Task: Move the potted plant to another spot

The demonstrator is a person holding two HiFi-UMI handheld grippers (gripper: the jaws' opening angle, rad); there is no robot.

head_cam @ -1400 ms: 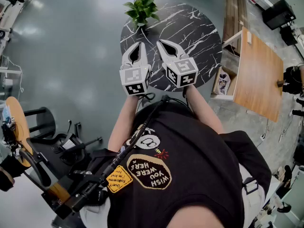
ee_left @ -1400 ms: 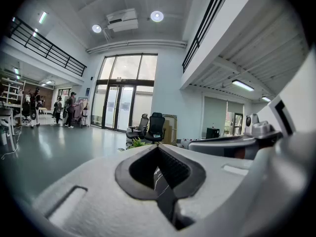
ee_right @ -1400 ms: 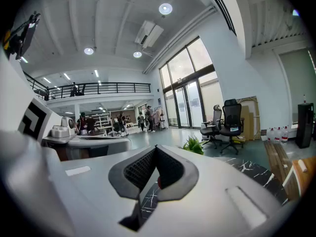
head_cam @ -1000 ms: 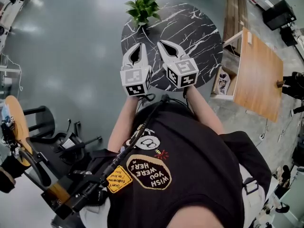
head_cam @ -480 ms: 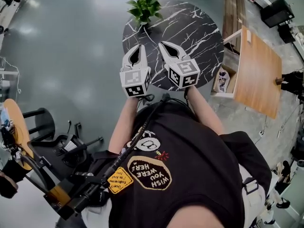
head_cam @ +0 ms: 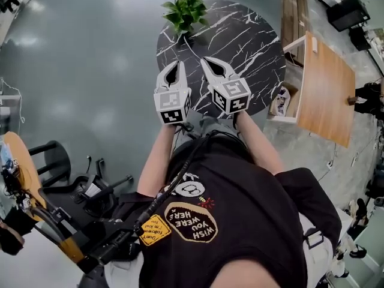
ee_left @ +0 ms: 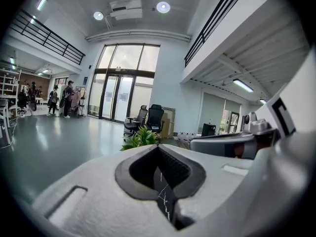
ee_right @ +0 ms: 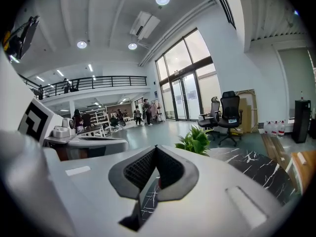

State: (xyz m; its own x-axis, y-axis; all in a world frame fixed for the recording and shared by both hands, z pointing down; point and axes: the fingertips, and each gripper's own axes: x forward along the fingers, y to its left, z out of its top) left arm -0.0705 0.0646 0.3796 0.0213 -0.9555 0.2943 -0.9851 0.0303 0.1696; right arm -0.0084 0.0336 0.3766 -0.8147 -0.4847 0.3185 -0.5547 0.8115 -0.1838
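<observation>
Head view: approach step. Left gripper [head_cam: 173,66] and right gripper [head_cam: 209,62] closed, empty, over table [head_cam: 252,41]; potted plant [head_cam: 185,11] at far edge. Next, I'd judge: open, reach.

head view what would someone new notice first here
The green potted plant at the far left edge of the round black marble table stands out most. Nearer the person, the left gripper and right gripper hang side by side over the table, jaws together and empty.

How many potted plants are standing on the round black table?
1. The potted plant stands at the far left edge of the table. The near edge is hidden behind the person.
</observation>
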